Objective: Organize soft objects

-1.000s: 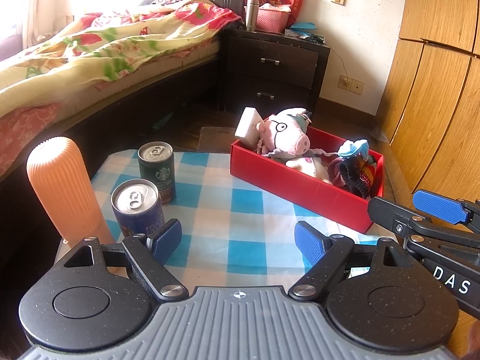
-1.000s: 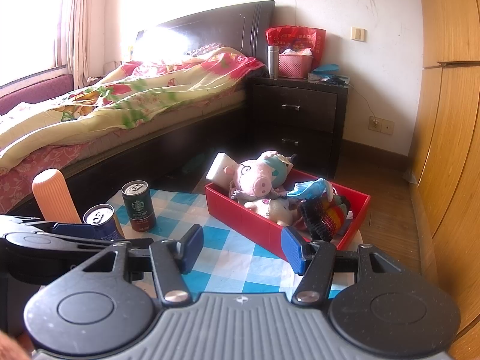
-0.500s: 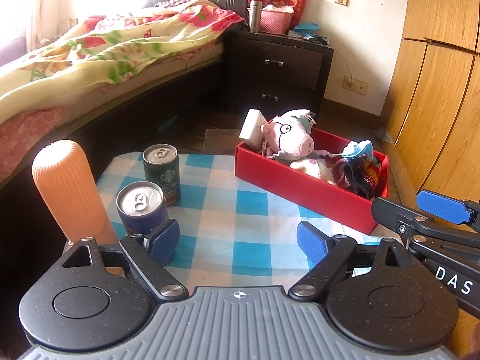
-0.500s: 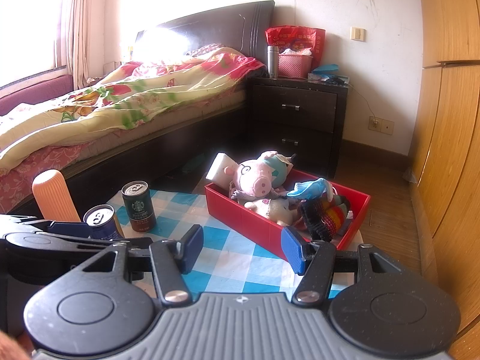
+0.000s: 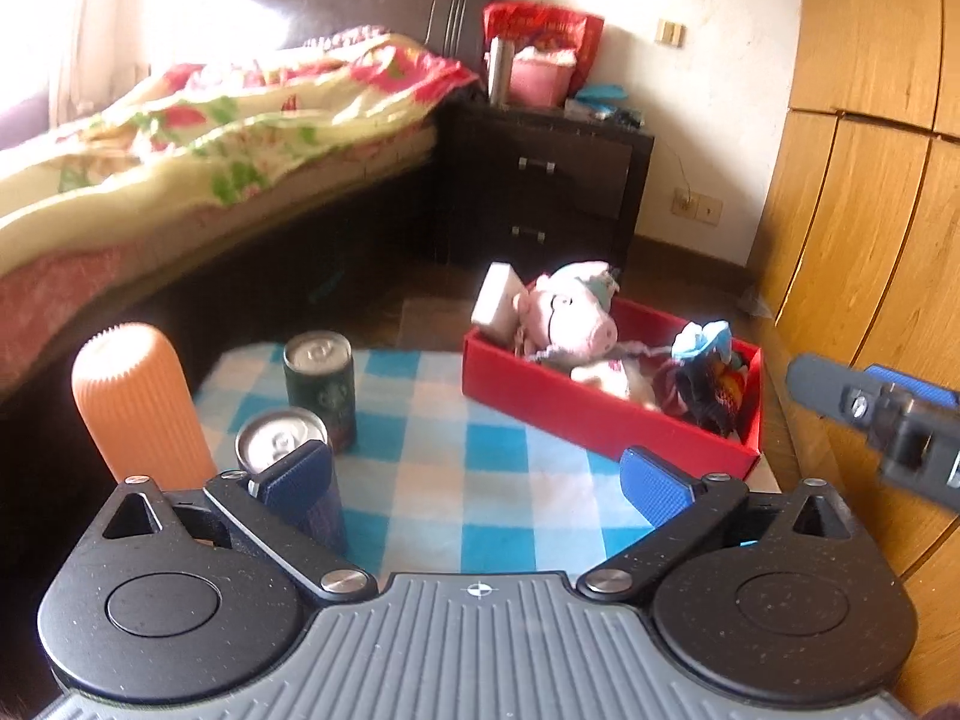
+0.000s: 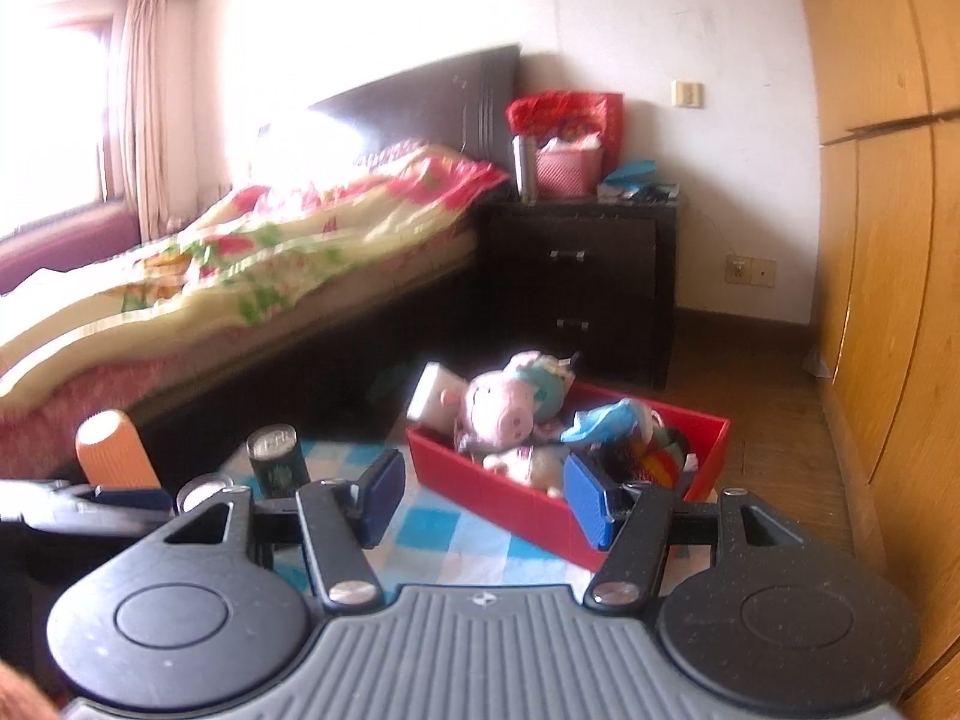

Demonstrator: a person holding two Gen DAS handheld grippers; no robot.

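Note:
A red box point(image 5: 600, 414) point(image 6: 534, 501) sits at the far right of a blue-checked cloth point(image 5: 456, 468). It holds a pink pig plush point(image 5: 570, 318) point(image 6: 504, 405), a white sponge block point(image 5: 495, 303), a pale plush under the pig and a dark multicoloured toy with a blue hat point(image 5: 702, 360). My left gripper point(image 5: 474, 483) is open and empty above the cloth's near edge. My right gripper point(image 6: 480, 501) is open and empty, held back from the box; its finger shows at the right of the left wrist view point(image 5: 870, 408).
Two drink cans point(image 5: 318, 384) point(image 5: 282, 444) and an orange ribbed cylinder point(image 5: 132, 402) stand at the cloth's left. A bed point(image 5: 210, 138) lies behind left, a dark nightstand point(image 5: 540, 192) behind, wooden wardrobe doors point(image 5: 870, 210) to the right.
Both grippers have drawn back and lifted away from the table, so the box and cans look smaller and lower in view. Both stay open and empty.

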